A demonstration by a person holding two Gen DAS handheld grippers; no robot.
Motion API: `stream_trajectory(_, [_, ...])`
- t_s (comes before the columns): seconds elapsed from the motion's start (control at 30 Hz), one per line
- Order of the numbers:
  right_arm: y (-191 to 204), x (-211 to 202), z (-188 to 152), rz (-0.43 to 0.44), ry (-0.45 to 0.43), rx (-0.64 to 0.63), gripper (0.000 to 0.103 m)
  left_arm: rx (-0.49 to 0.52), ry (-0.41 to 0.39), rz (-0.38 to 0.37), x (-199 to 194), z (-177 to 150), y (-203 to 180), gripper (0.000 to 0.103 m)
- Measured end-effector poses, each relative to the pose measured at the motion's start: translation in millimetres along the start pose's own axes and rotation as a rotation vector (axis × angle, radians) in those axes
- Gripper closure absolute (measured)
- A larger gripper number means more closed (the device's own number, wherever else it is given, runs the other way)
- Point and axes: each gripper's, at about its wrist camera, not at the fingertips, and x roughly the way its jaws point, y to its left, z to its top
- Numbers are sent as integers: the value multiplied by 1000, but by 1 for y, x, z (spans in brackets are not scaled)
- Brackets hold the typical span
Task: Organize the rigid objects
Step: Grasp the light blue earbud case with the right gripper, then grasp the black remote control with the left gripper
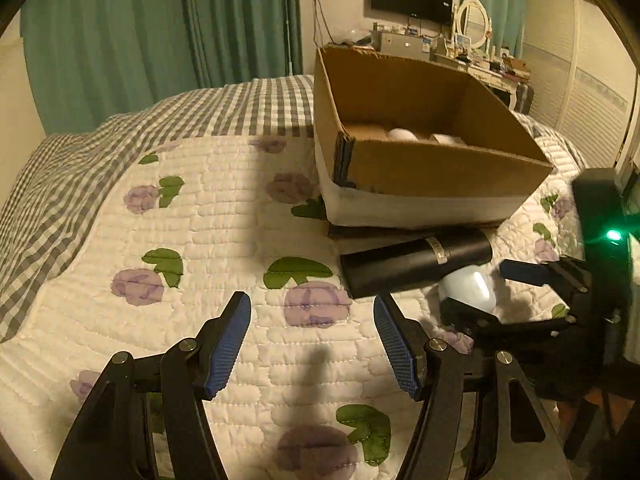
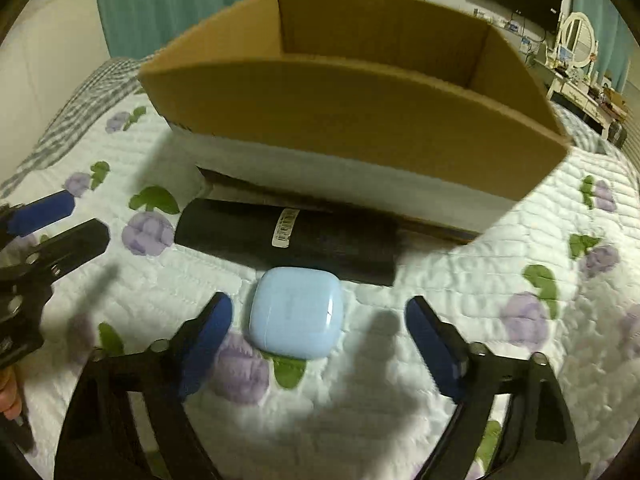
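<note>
Right gripper (image 2: 318, 344) hovering low over quilt (image 2: 460, 292), jaws spread wide, holding nothing; pale blue case (image 2: 296, 312) lying flat between its 2 pads, nearer the left pad (image 2: 208, 340), touching neither. Lying just behind the case, touching or nearly so: black tube (image 2: 288, 240) with barcode label, on its side against the foot of the box (image 2: 352, 120). Sitting open-topped on the quilt, the box showing 2 whitish items (image 1: 400, 134) inside, too hidden to identify. Left gripper (image 1: 312, 344) hanging well left of the case, jaws wide apart, gripping nothing, only quilt between its pads
</note>
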Motion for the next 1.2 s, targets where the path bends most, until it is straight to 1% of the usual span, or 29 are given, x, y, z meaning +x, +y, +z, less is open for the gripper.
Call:
stream_trajectory(0.03, [0, 8, 0, 1, 19, 3, 23, 7, 5, 5, 2, -1, -2, 36])
stream_trajectory(0.13, [1, 16, -2, -12, 34, -10, 26, 26, 6, 13, 2, -1, -6, 36])
stream_trajectory(0.17, [2, 15, -3, -15, 33, -22, 30, 34, 6, 10, 2, 0, -8, 36])
stream_trajectory(0.2, [2, 13, -4, -14, 31, -27, 38, 40, 7, 3, 2, 0, -10, 36])
stream_trajectory(0.27, [-1, 9, -7, -14, 27, -28, 51, 63, 13, -4, 2, 1, -16, 36])
stream_trajectory(0.3, [-4, 6, -8, -14, 23, -21, 51, 79, 15, -3, 2, 1, -20, 36])
stream_trajectory(0.37, [-13, -2, -10, 24, 22, 20, 51, 106, 14, -8, 0, 1, -28, 36])
stream_trajectory(0.4, [-18, -8, -12, 28, 15, 38, 51, 115, 15, -17, -1, 2, -31, 36])
stream_trajectory(0.57, [-40, -44, -12, 11, -51, 83, 51, 196, 0, -38, -3, 8, -55, 36])
stream_trajectory(0.63, [-49, -56, -10, 8, -73, 105, 51, 231, -3, -54, 1, 13, -64, 36])
stream_trajectory(0.7, [-59, -61, -9, 1, -84, 132, 51, 285, -3, -50, 11, 17, -74, 36])
stream_trajectory(0.8, [-71, -60, -9, 13, -64, 165, 51, 377, 28, -56, 33, 19, -87, 36])
stream_trajectory(0.9, [-76, -55, -11, 19, -37, 176, 51, 457, 44, -54, 52, 18, -97, 36])
stream_trajectory(0.97, [-75, -50, -11, 21, -21, 183, 51, 504, 62, -69, 64, 18, -105, 36])
stream_trajectory(1.07, [-78, -44, -10, 24, -5, 193, 51, 580, 24, -54, 74, 17, -115, 36])
stream_trajectory(1.13, [-78, -40, -11, 24, 10, 197, 51, 580, 23, -62, 80, 18, -116, 36])
stream_trajectory(1.2, [-78, -35, -12, 23, 26, 198, 51, 556, 21, -89, 83, 21, -112, 39])
